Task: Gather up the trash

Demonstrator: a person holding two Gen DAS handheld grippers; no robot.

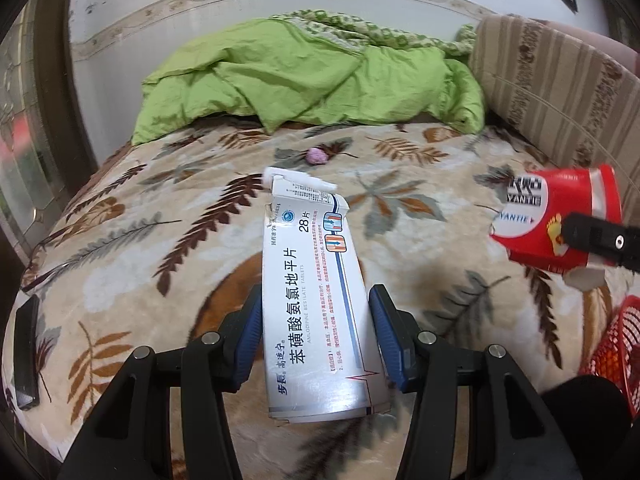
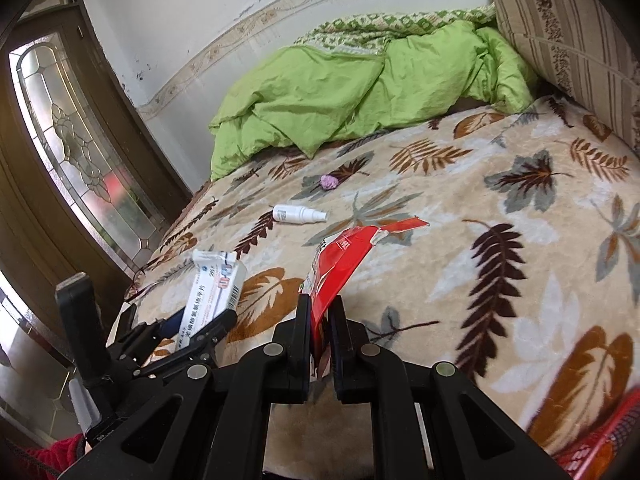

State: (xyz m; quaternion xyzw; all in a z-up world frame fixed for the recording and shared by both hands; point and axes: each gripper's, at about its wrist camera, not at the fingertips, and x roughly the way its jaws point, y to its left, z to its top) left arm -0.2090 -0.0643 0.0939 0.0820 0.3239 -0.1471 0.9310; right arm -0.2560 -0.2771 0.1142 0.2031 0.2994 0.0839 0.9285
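Both tongs are loaded. My left gripper is clamped across a white pill box, blue pads pressing its two long sides near the lower end; the box's long axis runs straight out ahead along the fingers, torn flap at the far end, held clear above the bed. My right gripper is clenched nearly flat on a crushed red carton, which sticks forward and up from the jaws with a torn strip trailing at its tip. A red mesh basket sits at the near right edge of the bed, only its rim showing in either view. I judge it to be the drop point, which puts it right of both grippers and nearest the right one, so the carton likely goes in first and the box must cross over. Uncollected on the bed: a white spray bottle lying on its side, long axis running left to right across my reach, toward the left edge and nearer the left gripper; beyond it a small purple wad in the middle, just short of the green duvet. A dark flat object lies at the near left edge; I cannot identify it.
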